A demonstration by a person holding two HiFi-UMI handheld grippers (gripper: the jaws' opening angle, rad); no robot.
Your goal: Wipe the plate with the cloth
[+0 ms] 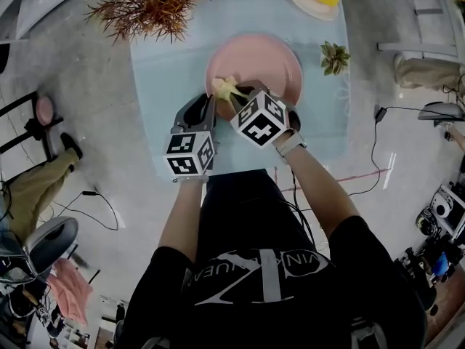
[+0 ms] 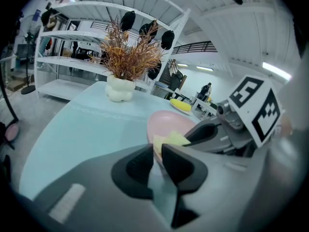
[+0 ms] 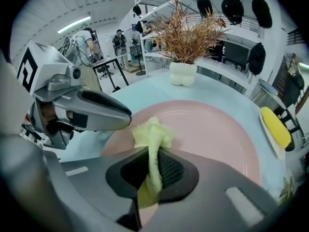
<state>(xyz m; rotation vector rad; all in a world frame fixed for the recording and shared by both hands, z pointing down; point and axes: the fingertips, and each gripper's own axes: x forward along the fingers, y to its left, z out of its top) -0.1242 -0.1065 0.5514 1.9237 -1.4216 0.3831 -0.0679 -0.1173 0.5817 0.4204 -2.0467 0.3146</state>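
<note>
your left hand-held gripper [image 2: 157,152] sits at the near left edge of the pink plate [image 1: 270,57]. its jaws are drawn close, with only a thin slit between them. through that slit you see the pale blue bench [image 1: 163,71], and past the tips the plate's rim. it is clamped on nothing that shows. its tips are right at the rim, but you cannot tell whether they touch it.

just to the right of those tips is the yellow cloth [image 3: 152,134]. your right hand-held gripper [image 3: 153,166] has its jaws pressed together on a fold of it. a bunched end stands out past the tips and a tail hangs back between the jaws toward you. the bunch lies over the near left part of the plate, just inside the rim. whether it presses on the surface or hangs just above it cannot be told. in the right gripper view, one dark jaw of the left one reaches over the rim to just beside the cloth.

the two marker cubes are side by side near the bench's front edge, left a little nearer you. the plate is near the middle of the bench. a dried plant [image 1: 149,2] in a white vase [image 2: 119,88] stands at the far left, well apart from the plate. a small succulent [image 1: 334,57] sits just beside the plate's right rim. a dish [image 1: 309,7] with something yellow on it is at the far right.
</note>
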